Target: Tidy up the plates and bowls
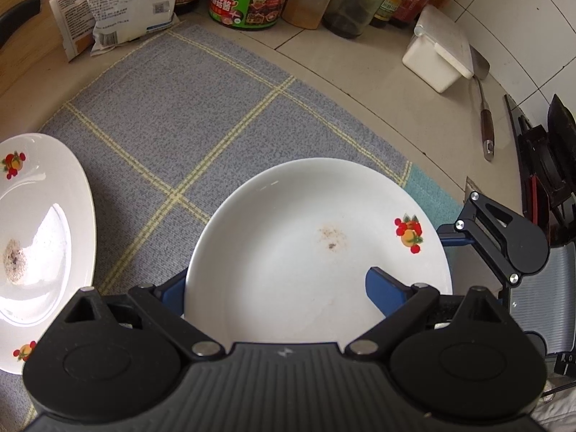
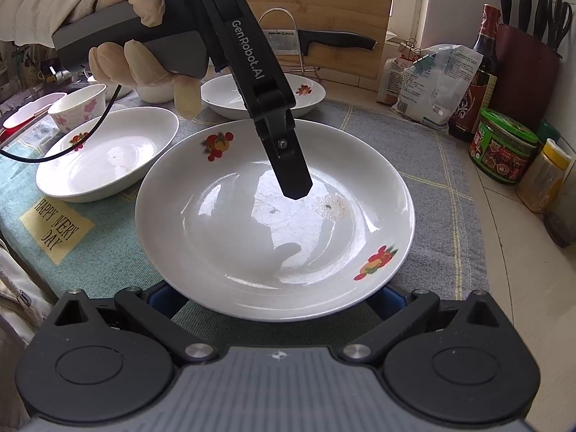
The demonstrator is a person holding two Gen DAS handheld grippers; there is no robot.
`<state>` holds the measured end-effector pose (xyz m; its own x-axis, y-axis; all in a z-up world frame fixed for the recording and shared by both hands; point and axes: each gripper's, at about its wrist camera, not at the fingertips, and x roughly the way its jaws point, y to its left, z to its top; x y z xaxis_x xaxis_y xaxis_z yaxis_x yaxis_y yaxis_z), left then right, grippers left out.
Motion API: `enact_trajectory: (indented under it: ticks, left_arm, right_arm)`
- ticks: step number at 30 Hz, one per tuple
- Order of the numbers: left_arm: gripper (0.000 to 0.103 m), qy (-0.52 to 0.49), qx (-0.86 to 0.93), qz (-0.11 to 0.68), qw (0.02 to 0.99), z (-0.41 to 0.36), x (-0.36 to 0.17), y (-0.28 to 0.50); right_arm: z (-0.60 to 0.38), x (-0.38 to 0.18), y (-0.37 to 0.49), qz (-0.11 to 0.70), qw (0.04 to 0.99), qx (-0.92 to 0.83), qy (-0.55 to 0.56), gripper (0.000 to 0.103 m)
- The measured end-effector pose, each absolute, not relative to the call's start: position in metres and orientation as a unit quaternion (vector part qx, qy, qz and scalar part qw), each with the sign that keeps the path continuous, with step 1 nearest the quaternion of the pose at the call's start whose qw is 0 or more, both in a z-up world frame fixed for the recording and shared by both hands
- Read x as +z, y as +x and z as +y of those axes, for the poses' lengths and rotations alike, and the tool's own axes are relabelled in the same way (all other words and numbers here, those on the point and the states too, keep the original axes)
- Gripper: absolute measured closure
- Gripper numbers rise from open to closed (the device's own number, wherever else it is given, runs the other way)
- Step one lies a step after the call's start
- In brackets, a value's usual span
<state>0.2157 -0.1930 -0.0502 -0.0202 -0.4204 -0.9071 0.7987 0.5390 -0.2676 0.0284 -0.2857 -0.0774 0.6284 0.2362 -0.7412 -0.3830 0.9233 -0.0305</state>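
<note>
A white plate with fruit prints point(image 1: 306, 237) point(image 2: 273, 223) lies on the grey checked mat point(image 1: 172, 108). My left gripper point(image 1: 279, 293) points steeply down at it and is open wide. Its right blue finger point(image 1: 385, 295) hangs over the plate's inside, and its left finger is partly hidden beyond the rim. In the right wrist view one of its black fingers point(image 2: 291, 165) hovers above the plate's middle, held by a gloved hand point(image 2: 144, 61). My right gripper point(image 2: 280, 298) is open, with both blue fingertips point(image 2: 169, 295) tucked under the near rim.
Another fruit-print plate point(image 1: 36, 234) and an oval dish point(image 2: 108, 151) lie to the left. A deep plate point(image 2: 309, 97) and small bowls point(image 2: 77, 108) stand behind. Jars point(image 2: 504, 151), bottles, bags point(image 2: 432, 82), a white box point(image 1: 435, 54), a spatula point(image 1: 486, 122) and a knife block point(image 2: 525, 64) line the counter.
</note>
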Motion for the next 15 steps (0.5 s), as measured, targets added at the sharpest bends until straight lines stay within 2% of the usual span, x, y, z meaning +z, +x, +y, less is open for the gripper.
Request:
enact_trajectory:
  ticks: [15]
  left_arm:
    - [0.007, 0.167, -0.457, 0.538, 0.688, -0.222, -0.051, 0.244]
  right_arm:
    - [-0.312, -0.072, 0.051, 0.394, 0.9, 0.157, -0.099, 0.0]
